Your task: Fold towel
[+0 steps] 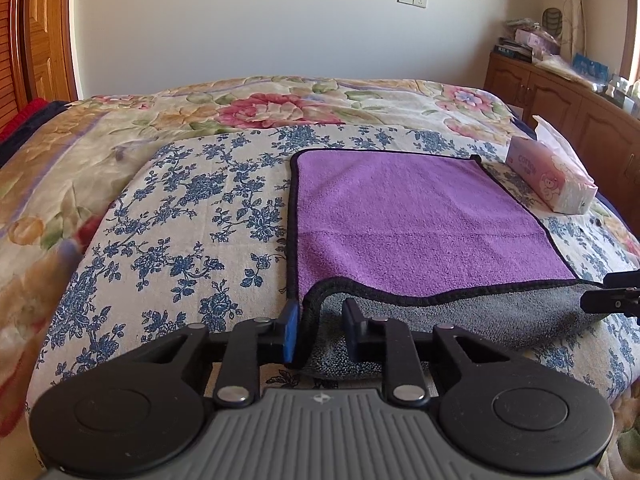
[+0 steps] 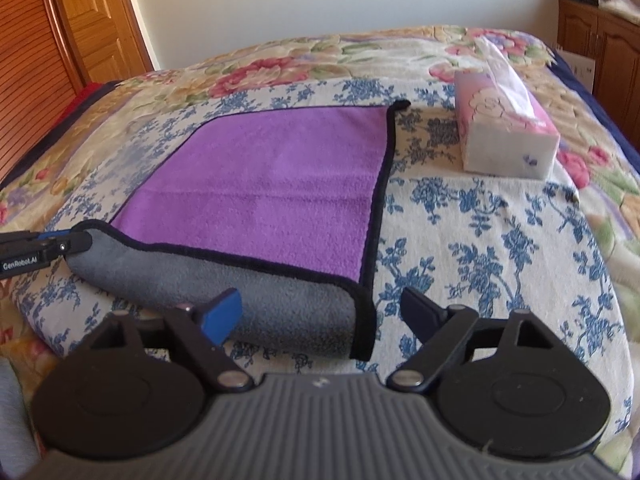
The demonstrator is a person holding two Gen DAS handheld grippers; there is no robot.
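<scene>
A purple towel (image 1: 408,216) with a grey underside and black trim lies on the blue-flowered cloth on the bed; it also shows in the right wrist view (image 2: 272,184). Its near edge is rolled over, grey side (image 1: 460,320) up. My left gripper (image 1: 320,332) is open, its jaws astride the near left corner of the towel. My right gripper (image 2: 324,312) is open wide around the near right corner, where the grey roll (image 2: 288,304) lies between the jaws. Each gripper's tip shows at the edge of the other's view.
A pink tissue box (image 1: 552,178) lies to the right of the towel, also in the right wrist view (image 2: 508,128). The floral quilt (image 1: 256,108) covers the bed. Wooden cabinets (image 1: 560,96) stand at the right, a wooden door (image 2: 92,16) at the left.
</scene>
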